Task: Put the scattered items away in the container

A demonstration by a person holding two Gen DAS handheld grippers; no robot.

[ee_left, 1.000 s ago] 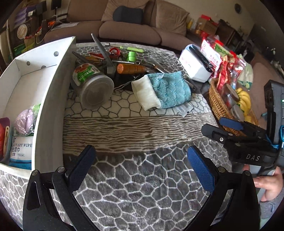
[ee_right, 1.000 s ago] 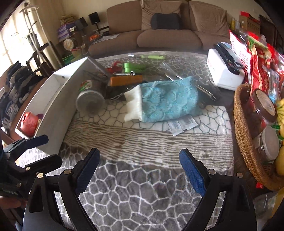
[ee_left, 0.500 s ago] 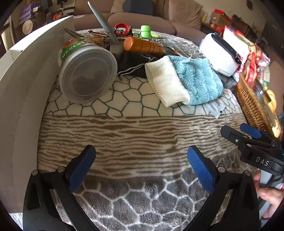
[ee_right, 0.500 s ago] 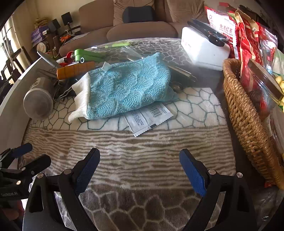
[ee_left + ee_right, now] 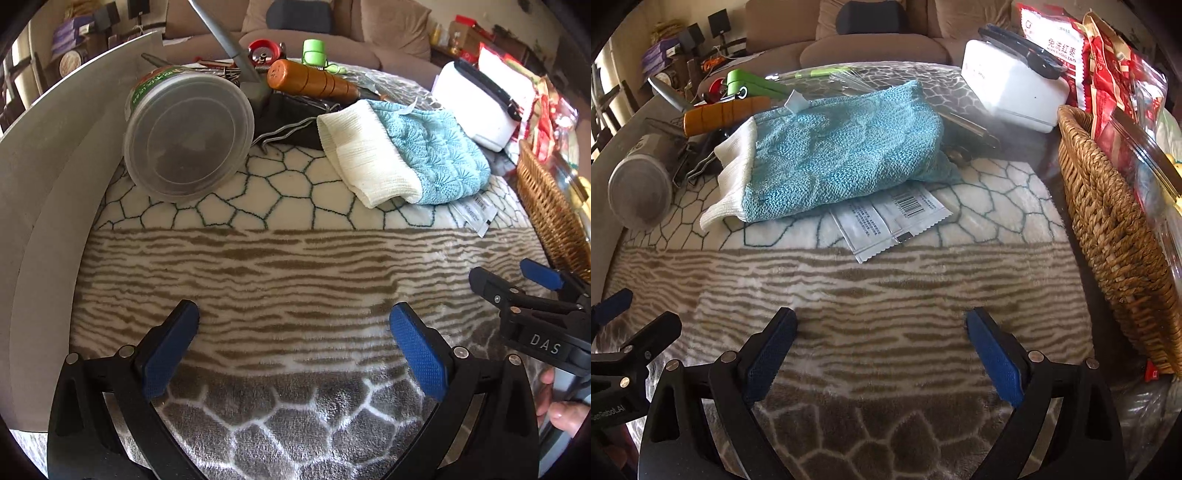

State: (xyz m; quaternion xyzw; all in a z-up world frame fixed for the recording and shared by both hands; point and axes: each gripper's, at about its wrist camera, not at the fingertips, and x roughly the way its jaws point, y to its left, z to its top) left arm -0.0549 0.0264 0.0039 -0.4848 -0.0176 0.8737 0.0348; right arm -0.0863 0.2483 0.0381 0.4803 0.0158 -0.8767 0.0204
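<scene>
My left gripper [image 5: 293,325] is open and empty, low over the patterned blanket, short of a clear-lidded tub [image 5: 186,134] lying on its side. The white container [image 5: 48,177] shows only its outer wall at the left. A blue and cream knitted mitt [image 5: 402,157] lies to the right of the tub, beside an orange-handled tool [image 5: 310,79]. My right gripper [image 5: 882,328] is open and empty, facing the mitt [image 5: 842,147] and a white sachet [image 5: 890,221] half tucked under it. The tub [image 5: 639,190] sits far left there.
A wicker basket [image 5: 1115,229] with snack bags stands at the right. A white box [image 5: 1012,85] sits behind it. Green clips [image 5: 750,83], a metal blade [image 5: 225,40] and wire tools lie in a pile at the back. The right gripper also shows in the left wrist view [image 5: 517,280].
Both grippers have moved forward and lower toward the pile. The tub, mitt and sachet now look larger and nearer. The container's inside has left the left wrist view.
</scene>
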